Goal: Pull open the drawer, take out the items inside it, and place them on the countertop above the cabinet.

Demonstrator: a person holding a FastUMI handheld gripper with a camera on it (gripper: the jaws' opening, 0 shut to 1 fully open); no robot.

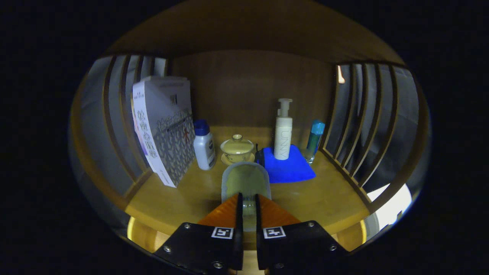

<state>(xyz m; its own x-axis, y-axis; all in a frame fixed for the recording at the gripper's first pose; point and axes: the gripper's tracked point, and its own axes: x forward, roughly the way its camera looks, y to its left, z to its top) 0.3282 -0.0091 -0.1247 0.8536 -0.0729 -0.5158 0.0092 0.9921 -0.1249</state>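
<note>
I pinch a clear cup point(246, 182) between my gripper point(248, 204) fingers and hold it over the countertop point(328, 198), so I think one thing is out and just needs setting down near the blue cloth point(290, 170) ahead.

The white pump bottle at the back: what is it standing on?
The white pump bottle stands on a folded blue cloth on the wooden shelf; the shelf beneath the cloth is covered.
</note>
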